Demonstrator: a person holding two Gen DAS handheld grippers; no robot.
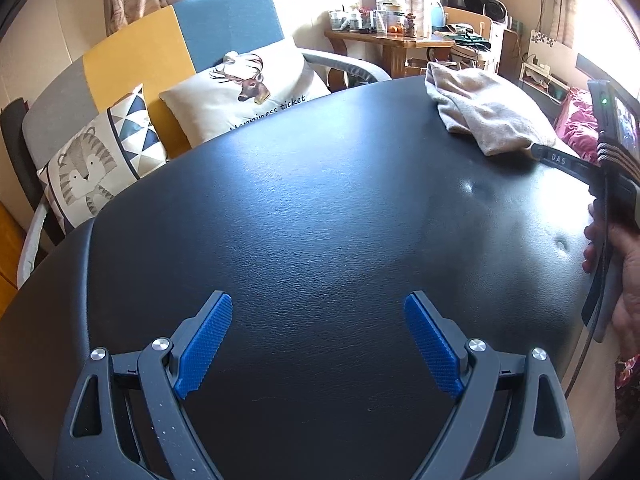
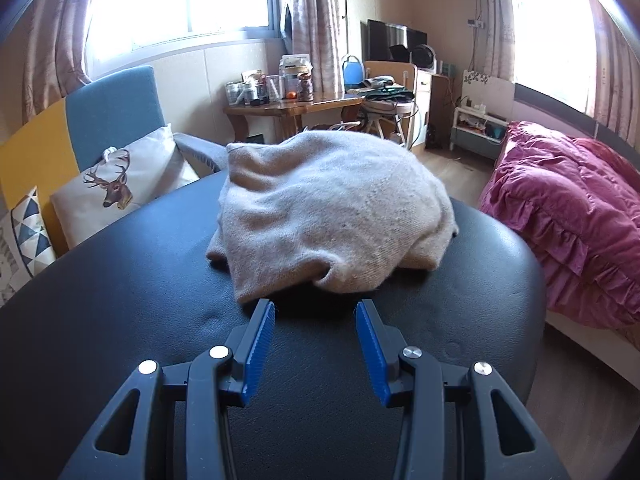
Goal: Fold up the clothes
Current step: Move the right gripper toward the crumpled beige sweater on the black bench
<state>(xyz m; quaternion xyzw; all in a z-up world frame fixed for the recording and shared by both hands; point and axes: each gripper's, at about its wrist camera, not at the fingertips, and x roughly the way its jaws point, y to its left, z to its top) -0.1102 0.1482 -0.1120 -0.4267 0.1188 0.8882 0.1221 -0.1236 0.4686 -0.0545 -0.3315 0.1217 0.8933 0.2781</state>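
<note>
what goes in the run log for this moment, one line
left gripper open over black table | right gripper open, facing beige sweater | sweater folded, ungripped

The left gripper (image 1: 318,312) hangs wide apart over the black table (image 1: 300,208), beige sweater (image 1: 482,114) far off.

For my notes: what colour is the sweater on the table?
Light beige; the sweater shows best in the right wrist view.
</note>
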